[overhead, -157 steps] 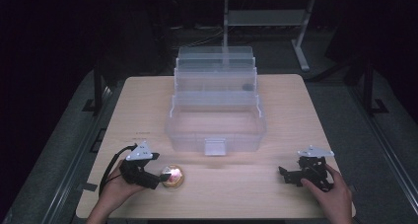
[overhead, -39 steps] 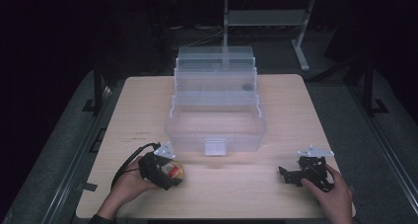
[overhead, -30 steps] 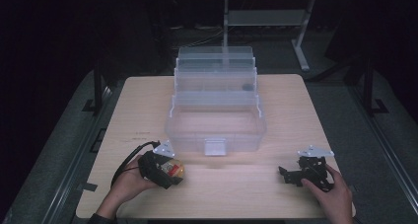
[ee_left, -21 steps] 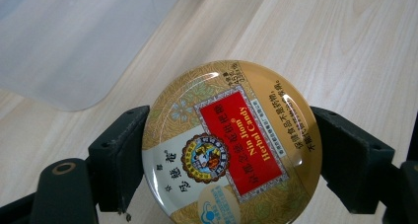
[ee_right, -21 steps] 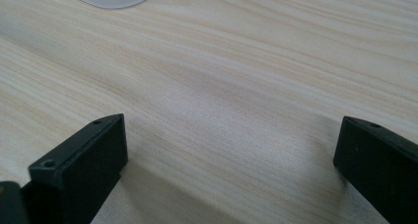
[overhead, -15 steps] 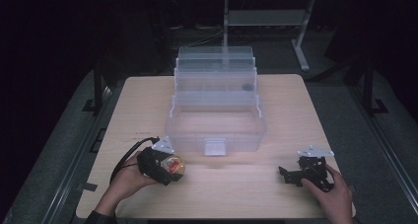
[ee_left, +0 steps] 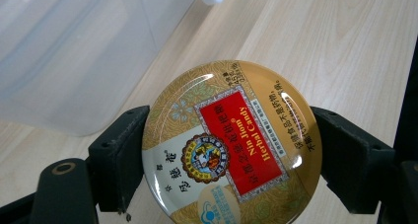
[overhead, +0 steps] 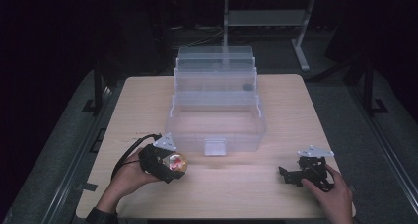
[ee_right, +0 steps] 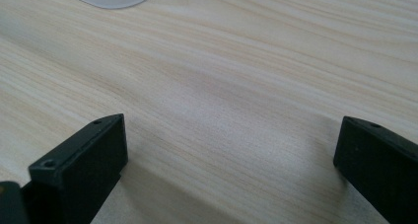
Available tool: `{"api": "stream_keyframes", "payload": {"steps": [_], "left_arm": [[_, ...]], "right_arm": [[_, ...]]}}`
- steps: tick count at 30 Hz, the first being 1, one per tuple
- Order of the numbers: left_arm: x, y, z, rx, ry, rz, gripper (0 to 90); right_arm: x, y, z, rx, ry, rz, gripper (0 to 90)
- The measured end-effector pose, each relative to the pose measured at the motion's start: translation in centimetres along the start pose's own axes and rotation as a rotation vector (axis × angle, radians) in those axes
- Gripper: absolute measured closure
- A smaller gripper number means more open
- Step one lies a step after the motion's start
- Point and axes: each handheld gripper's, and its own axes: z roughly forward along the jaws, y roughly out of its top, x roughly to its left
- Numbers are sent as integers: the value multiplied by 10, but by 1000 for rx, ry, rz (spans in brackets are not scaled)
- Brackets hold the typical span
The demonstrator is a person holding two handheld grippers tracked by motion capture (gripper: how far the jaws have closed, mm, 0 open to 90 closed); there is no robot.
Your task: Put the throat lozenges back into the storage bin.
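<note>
From the high view, the left gripper point(overhead: 170, 166) holds a round candy tin point(overhead: 176, 163) near the table's point(overhead: 296, 105) front left, just before the clear tiered box point(overhead: 215, 116). To do this well, the tin should likely rise level over the box's front wall. The right gripper point(overhead: 300, 172) rests at front right.

In the left gripper view, both jaws clamp the tin point(ee_left: 231, 142) at its rim.

In the right gripper view, the jaws stand wide apart over bare wood.
</note>
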Motion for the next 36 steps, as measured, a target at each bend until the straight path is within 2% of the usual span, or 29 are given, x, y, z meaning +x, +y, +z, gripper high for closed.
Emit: {"api": "stream_keyframes", "payload": {"steps": [8, 25, 36], "left_arm": [[0, 7, -2, 2, -1, 16, 194], [0, 19, -8, -13, -2, 19, 194], [3, 35, -12, -26, -6, 35, 194]], "right_arm": [[0, 0, 0, 0, 0, 1, 0], [0, 0, 0, 0, 0, 0, 0], [0, 0, 0, 0, 0, 1, 0]]}}
